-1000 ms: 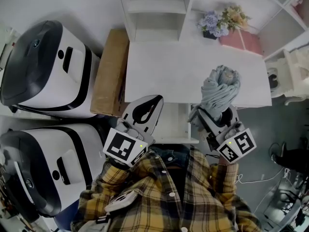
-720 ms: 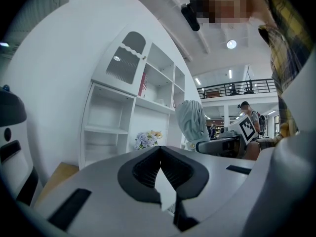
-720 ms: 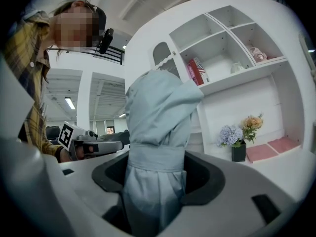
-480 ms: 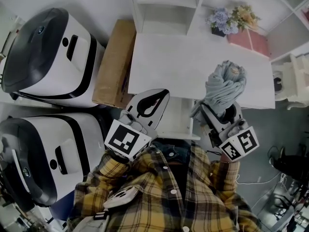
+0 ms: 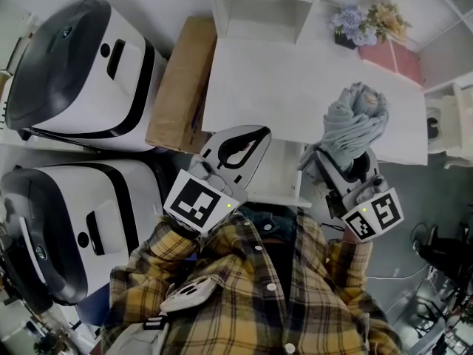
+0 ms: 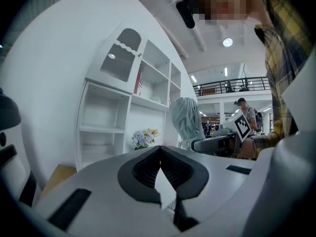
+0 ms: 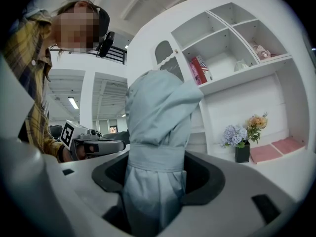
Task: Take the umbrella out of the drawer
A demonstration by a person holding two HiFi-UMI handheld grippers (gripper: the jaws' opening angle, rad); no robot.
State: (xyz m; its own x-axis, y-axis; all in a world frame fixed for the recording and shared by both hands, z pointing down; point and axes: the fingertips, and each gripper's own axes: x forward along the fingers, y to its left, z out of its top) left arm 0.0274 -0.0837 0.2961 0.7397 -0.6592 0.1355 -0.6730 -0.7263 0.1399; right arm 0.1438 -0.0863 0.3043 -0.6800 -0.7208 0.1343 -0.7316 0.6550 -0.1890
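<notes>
The folded pale blue-grey umbrella [image 5: 353,124] stands upright over the front right part of the white desk [image 5: 281,87]. My right gripper [image 5: 341,167] is shut on its lower part; in the right gripper view the umbrella [image 7: 158,127] fills the gap between the jaws of the right gripper [image 7: 157,179]. My left gripper [image 5: 238,148] hovers at the desk's front edge, left of the umbrella, shut on nothing. The white drawer [image 5: 279,189] sticks out under the desk between the two grippers. From the left gripper [image 6: 159,152] I see the umbrella [image 6: 186,122] to the right.
Two big white-and-black machines [image 5: 77,65] [image 5: 66,231] stand at the left, with a cardboard box [image 5: 181,87] against the desk's left side. A flower pot [image 5: 360,24] and a pink book [image 5: 392,56] lie at the desk's back right. White shelves [image 5: 262,6] rise behind.
Both grippers and the umbrella sit slightly further right in the view, as does the desk. The right gripper keeps its hold; the left stays shut.
</notes>
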